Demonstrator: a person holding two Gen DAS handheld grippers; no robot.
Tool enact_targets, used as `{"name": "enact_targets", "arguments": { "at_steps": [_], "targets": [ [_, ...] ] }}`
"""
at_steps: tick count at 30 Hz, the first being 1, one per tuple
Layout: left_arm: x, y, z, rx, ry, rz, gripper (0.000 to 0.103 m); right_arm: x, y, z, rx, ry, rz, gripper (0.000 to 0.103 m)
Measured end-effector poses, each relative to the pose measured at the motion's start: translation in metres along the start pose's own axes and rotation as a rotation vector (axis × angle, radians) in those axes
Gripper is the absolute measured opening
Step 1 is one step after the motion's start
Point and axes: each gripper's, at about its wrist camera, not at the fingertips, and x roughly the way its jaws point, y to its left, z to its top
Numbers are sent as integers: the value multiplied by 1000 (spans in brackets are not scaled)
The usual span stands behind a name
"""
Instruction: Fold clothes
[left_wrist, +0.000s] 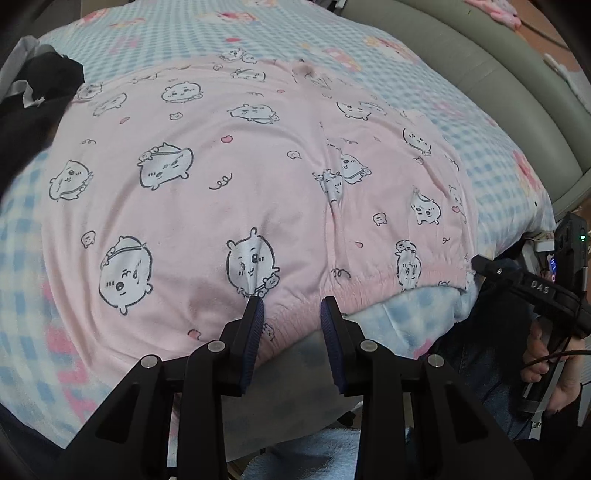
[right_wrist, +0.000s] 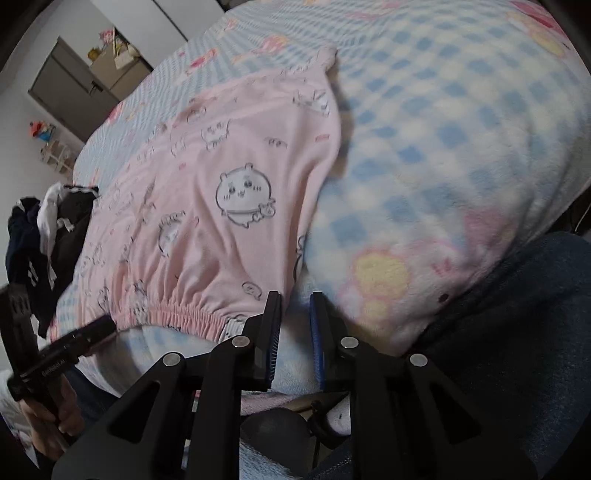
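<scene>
Left wrist view: pink printed shorts (left_wrist: 236, 177) lie flat on the checked blanket (left_wrist: 491, 162), elastic waistband nearest; left gripper (left_wrist: 291, 310) jaws apart at that waistband, holding nothing. Right wrist view: right gripper (right_wrist: 294, 310) jaws parted, empty, at the shorts' waistband corner; dark clothes pile (right_wrist: 48, 236) beyond.

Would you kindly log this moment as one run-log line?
garment: pink pajama pants flat on blanket | left gripper: open, at waistband | right gripper: open, at waistband corner
</scene>
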Motion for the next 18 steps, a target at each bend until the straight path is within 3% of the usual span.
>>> {"name": "enact_targets", "arguments": {
  "at_steps": [3, 6, 8, 9, 10, 11, 12, 15, 18],
  "targets": [
    [2, -4, 2, 11, -3, 8, 35, -11, -3, 3, 37, -48, 1, 13],
    [-7, -9, 4, 16, -40, -42, 35, -10, -2, 7, 45, -45, 18, 19],
    [-15, -18, 9, 38, -81, -115, 35, -3, 1, 6, 34, -7, 108, 20],
    [-18, -23, 11, 49, -99, -147, 35, 1, 2, 5, 28, 12, 152, 25],
    [-14, -27, 14, 59, -92, -148, 35, 6, 6, 5, 12, 28, 198, 33],
    [-10, -32, 17, 70, -85, -149, 35, 12, 9, 5, -2, 43, 240, 34],
    [-6, -37, 20, 80, -78, -150, 34, 15, 9, 4, 11, 47, 229, 34],
    [7, -50, 29, 109, -55, -151, 33, 21, 4, 4, 56, 47, 194, 11],
    [23, -40, 20, 87, 13, -108, 33, 17, 1, 3, 57, 25, 137, 4]
  ]
}}
